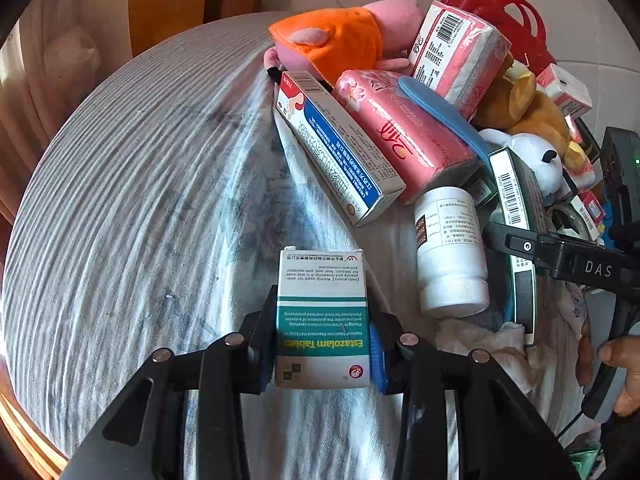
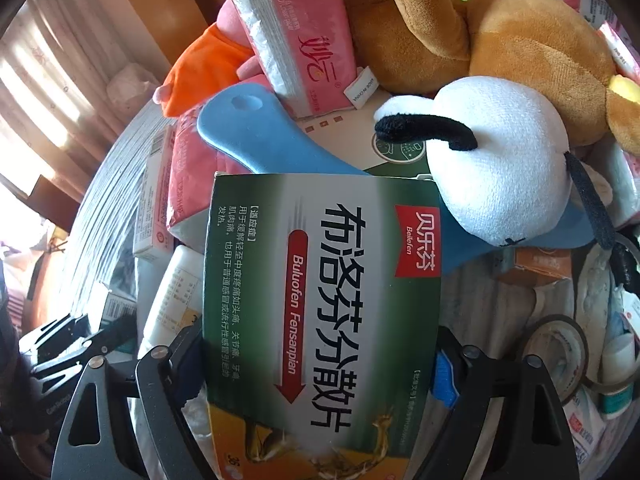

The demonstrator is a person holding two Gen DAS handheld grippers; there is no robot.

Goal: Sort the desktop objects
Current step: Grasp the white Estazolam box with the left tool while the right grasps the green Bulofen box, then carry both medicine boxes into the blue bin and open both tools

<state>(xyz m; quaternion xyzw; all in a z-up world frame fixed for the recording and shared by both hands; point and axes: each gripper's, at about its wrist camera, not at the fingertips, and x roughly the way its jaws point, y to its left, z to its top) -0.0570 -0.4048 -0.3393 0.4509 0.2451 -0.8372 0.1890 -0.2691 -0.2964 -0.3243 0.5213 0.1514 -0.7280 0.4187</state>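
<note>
Left claw [image 1: 323, 344]: clamped on a small white-and-teal cardboard tablet box [image 1: 322, 320], blue pads pressed flat to both its sides, lower centre of the left wrist view. The box stands on grey striped, wrinkled cloth [image 1: 132, 208] covering the counter.

Above right of it: a smooth white plastic pill bottle [image 1: 450, 252] lying cap-down in frame, then a long white-and-blue carton [image 1: 340, 148], a glossy pink tissue pack [image 1: 404, 132] and an orange-and-pink plush [image 1: 344, 36] at the top. A person's hand [image 1: 622, 376] is cut off at the right edge.

Right claw [image 2: 320, 364]: jaws wide, one on each side of a broad green cardboard medicine box [image 2: 320, 296], centre of the right wrist view. The box hides the pad faces, so can't tell whether they press on it.

Behind that box: a smooth blue flat plastic piece [image 2: 256, 140], partly buried. A white plush head with black ears [image 2: 496, 168] sits right of centre, a fuzzy brown plush [image 2: 500, 32] upper right, a clear tape roll [image 2: 560, 356] lower right. The pile's right edge is too cluttered to sort out.
</note>
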